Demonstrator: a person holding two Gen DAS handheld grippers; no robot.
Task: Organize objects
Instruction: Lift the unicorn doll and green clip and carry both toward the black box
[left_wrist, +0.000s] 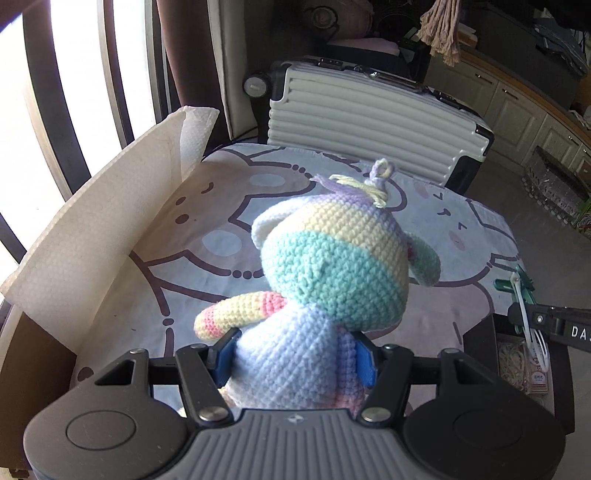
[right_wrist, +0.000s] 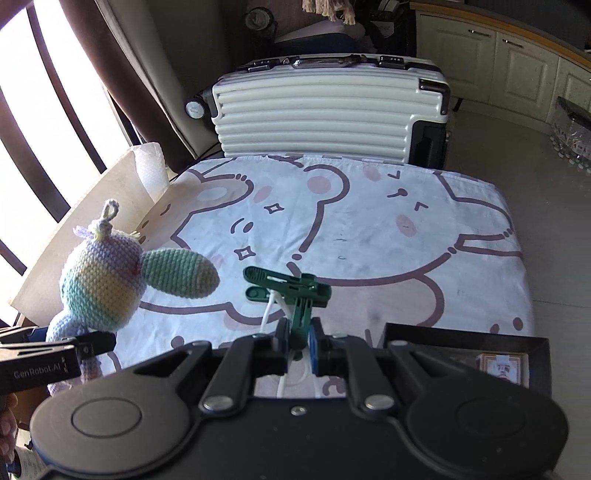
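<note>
A pastel crocheted plush toy (left_wrist: 332, 273) with a yarn loop on its head is held upright above the cartoon-print cloth (left_wrist: 221, 236). My left gripper (left_wrist: 295, 356) is shut on its light blue body, blue pads pressing both sides. The right wrist view shows the same toy (right_wrist: 107, 280) at the left, with the left gripper (right_wrist: 92, 343) under it. My right gripper (right_wrist: 300, 343) is shut on a green plastic clip (right_wrist: 295, 291) with white cords hanging from it, lifted over the cloth. That clip (left_wrist: 515, 291) also appears at the right edge of the left wrist view.
A white ribbed suitcase (right_wrist: 325, 110) stands behind the table. A white foam sheet (left_wrist: 103, 229) leans along the left side. A dark tray (right_wrist: 469, 350) with small packets sits at the front right. Cabinets (right_wrist: 517, 66) line the far right wall.
</note>
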